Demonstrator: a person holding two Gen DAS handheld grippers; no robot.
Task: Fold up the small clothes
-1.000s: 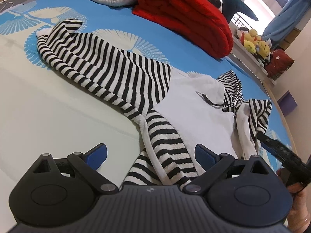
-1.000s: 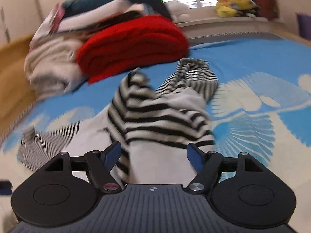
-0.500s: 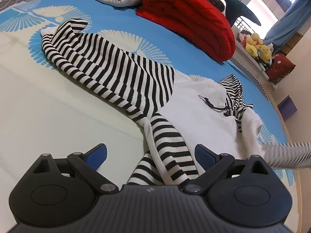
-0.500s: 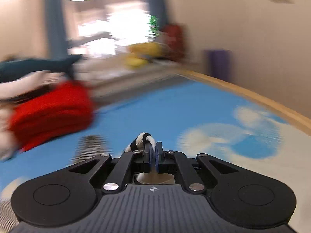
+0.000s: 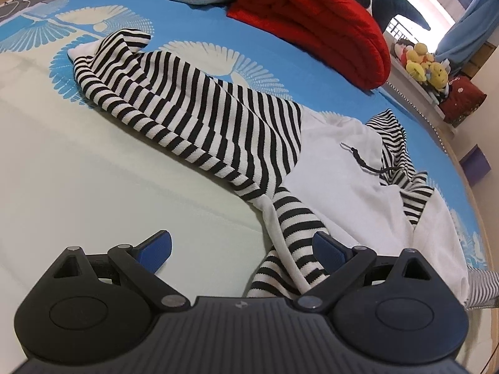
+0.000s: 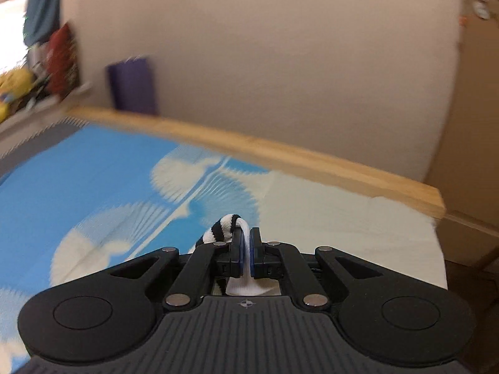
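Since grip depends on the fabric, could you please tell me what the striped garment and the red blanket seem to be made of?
The striped garment looks like a soft matte knit, probably cotton: fine ribbing shows in the stripes, and it drapes limply. The right gripper pinches a thick fold of it. The red blanket looks like plush fleece, judging by its fuzzy, dull surface and bulky roll.
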